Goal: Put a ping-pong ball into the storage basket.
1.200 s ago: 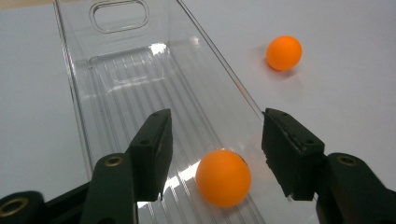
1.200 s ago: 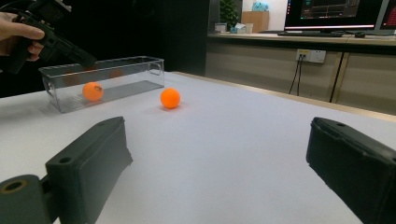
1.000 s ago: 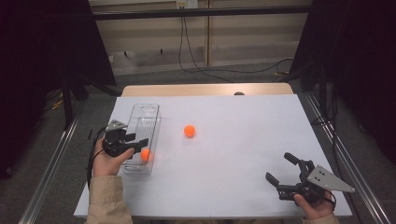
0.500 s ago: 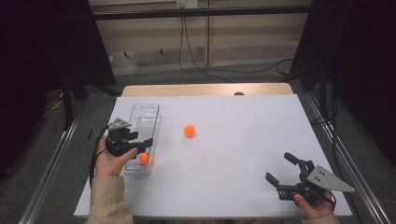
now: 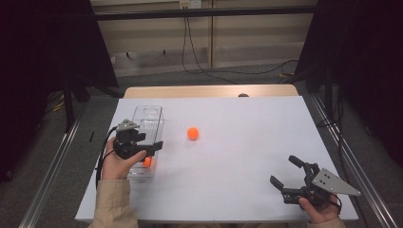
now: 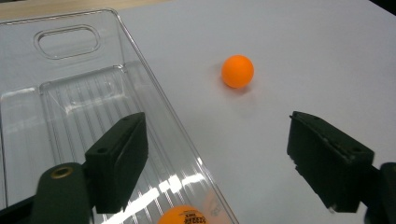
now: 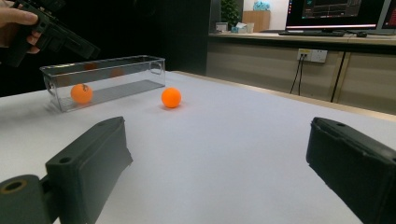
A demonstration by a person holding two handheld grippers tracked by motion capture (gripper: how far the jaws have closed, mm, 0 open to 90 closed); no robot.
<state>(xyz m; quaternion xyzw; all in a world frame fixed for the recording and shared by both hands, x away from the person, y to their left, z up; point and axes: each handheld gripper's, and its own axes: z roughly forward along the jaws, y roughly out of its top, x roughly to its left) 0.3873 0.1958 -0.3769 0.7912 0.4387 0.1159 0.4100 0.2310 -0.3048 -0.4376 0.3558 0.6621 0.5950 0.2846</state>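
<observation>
Clear bin point(image 5: 151, 115): sitting at the desk point(image 5: 247, 190) left, holding one orange ball point(image 5: 147, 162) at its near end.
Second ball point(image 5: 192, 133): lying on the desk, right of the bin.
Left gripper point(image 5: 151, 147): hovering over the bin's near end, jaws just opening, released, nothing between them.
Right gripper point(image 5: 285, 175): resting lower right, released.

Overhead plus two close claw-level views

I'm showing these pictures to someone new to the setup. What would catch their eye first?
Probably the two orange balls: one ball on the table lies alone mid-table, the other ball in the bin sits at the near end of the clear plastic bin. Over that end the left gripper hovers, its jaws just opened and empty.
</observation>
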